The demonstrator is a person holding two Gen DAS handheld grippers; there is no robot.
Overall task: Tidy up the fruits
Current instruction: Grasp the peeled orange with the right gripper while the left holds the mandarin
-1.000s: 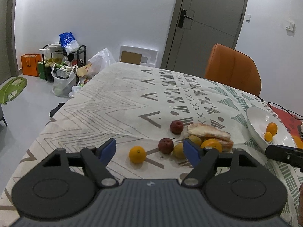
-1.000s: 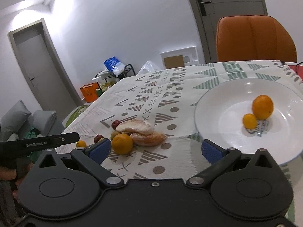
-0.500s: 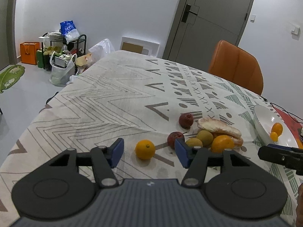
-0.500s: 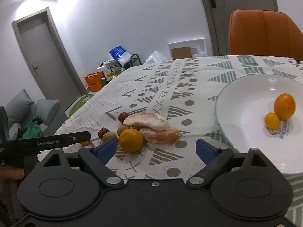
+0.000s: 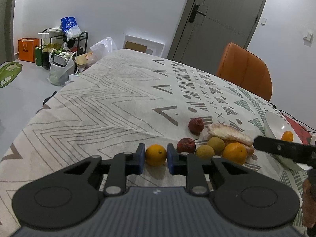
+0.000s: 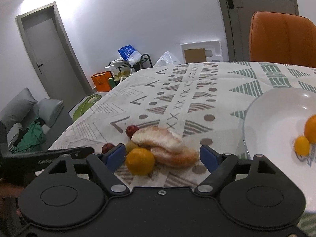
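My left gripper (image 5: 156, 157) is shut on a small orange (image 5: 155, 155) that rests on the patterned tablecloth (image 5: 110, 106). Just right of it lie two dark red fruits (image 5: 186, 145), two yellow-green fruits (image 5: 204, 151), a bigger orange (image 5: 234, 153) and peeled pomelo segments (image 5: 229, 132). My right gripper (image 6: 163, 155) hangs over that pile with its jaws closing; the bigger orange (image 6: 140, 161) and the pomelo segments (image 6: 158, 139) lie between its blue pads untouched. The white plate (image 6: 262, 122) at the right holds two oranges (image 6: 301, 145).
An orange chair (image 5: 245, 72) stands at the table's far side. A black cable (image 5: 294, 119) runs past the plate over a red patch. Bags and a rack (image 5: 61, 49) crowd the floor by the wall. A sofa (image 6: 25, 118) sits to the left in the right wrist view.
My left gripper has closed its pads onto the small orange. My right gripper has slid left from the plate to the fruit pile and narrowed its jaws.
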